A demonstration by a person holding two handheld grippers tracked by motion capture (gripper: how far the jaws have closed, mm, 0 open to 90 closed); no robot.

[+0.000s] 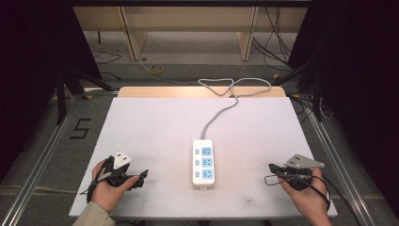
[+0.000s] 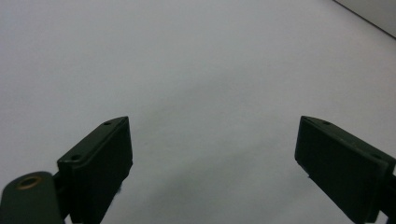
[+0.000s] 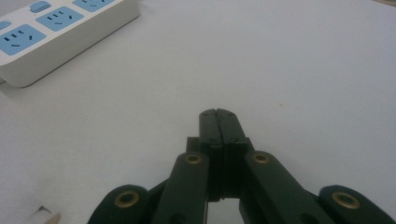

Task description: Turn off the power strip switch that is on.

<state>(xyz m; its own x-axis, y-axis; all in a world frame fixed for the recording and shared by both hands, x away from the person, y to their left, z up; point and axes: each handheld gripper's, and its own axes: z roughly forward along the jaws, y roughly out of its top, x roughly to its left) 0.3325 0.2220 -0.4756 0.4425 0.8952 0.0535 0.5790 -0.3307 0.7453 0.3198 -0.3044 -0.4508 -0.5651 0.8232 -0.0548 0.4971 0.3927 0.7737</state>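
Nearest the person, the left gripper (image 1: 139, 178) rests left of the power strip (image 1: 203, 163) with fingers wide, and the right gripper (image 1: 274, 168) rests right of it, fingers pressed together on nothing. The strip lies mid-tabletop (image 1: 155, 122) (cord (image 1: 217, 114) trailing beyond); any approach should probably come in low, fingers opened first.

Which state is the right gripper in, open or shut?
Shut. In the right gripper view, the right gripper has its two black jaws pressed together with no gap and nothing between them, above the white table.
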